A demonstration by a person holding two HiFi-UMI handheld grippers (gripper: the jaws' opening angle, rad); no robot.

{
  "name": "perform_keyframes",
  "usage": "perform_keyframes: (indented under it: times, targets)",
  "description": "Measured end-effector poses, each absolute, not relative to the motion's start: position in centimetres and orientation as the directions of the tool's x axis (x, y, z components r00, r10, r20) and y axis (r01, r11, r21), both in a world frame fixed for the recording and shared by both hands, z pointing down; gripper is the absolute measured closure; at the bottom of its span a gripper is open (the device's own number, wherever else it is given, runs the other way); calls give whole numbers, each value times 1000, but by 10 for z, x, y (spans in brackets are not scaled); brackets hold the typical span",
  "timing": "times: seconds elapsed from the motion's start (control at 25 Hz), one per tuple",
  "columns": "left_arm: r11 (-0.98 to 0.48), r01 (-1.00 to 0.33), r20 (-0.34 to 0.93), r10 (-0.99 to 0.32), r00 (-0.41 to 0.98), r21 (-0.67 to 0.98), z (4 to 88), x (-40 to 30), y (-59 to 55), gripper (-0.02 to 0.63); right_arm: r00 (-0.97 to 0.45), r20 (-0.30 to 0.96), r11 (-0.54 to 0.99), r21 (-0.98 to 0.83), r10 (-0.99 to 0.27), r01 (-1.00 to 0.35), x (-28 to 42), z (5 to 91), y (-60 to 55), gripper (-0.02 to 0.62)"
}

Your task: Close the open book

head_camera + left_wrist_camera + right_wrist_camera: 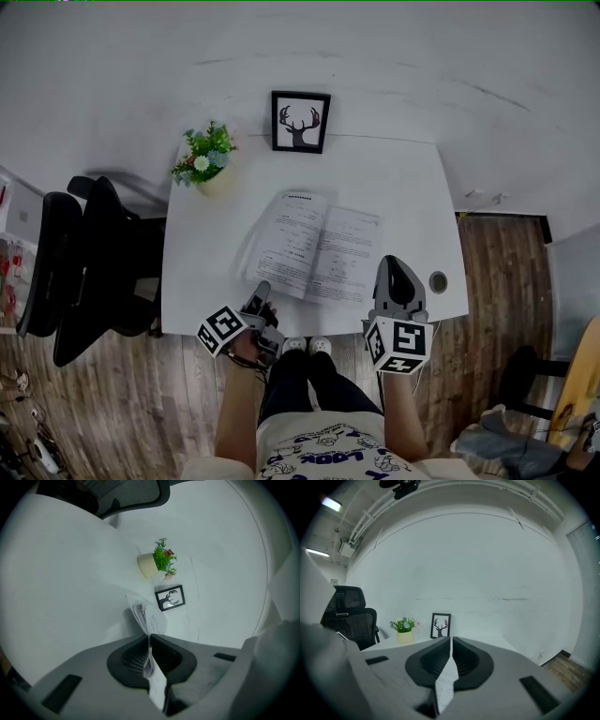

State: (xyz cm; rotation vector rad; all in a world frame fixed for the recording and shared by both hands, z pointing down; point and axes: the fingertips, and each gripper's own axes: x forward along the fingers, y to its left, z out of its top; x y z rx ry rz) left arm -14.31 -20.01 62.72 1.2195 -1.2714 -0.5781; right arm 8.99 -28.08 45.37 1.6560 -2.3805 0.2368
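An open book (317, 246) with printed pages lies on the white table (403, 187). My left gripper (262, 291) is at the book's near left corner. In the left gripper view its jaws (149, 637) are shut on a few pages (151, 665), and the left-hand leaves (142, 613) stand lifted and curled beyond them. My right gripper (396, 266) is at the book's near right corner. In the right gripper view its jaws (451, 641) are shut on a thin printed page (446, 679).
A small potted plant (206, 159) and a framed deer picture (300, 121) stand at the table's far side. A black office chair (84, 262) is to the left. A round cable hole (438, 281) sits near the table's right front corner.
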Motion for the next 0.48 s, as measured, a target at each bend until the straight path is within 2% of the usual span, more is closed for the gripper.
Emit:
perform_keyframes:
  times: [0.48]
  targets:
    - [229,-367,361,-865,349,902,605,-122,-214,568,-308,261,317,-7,-915,-948,104,445,-279,565]
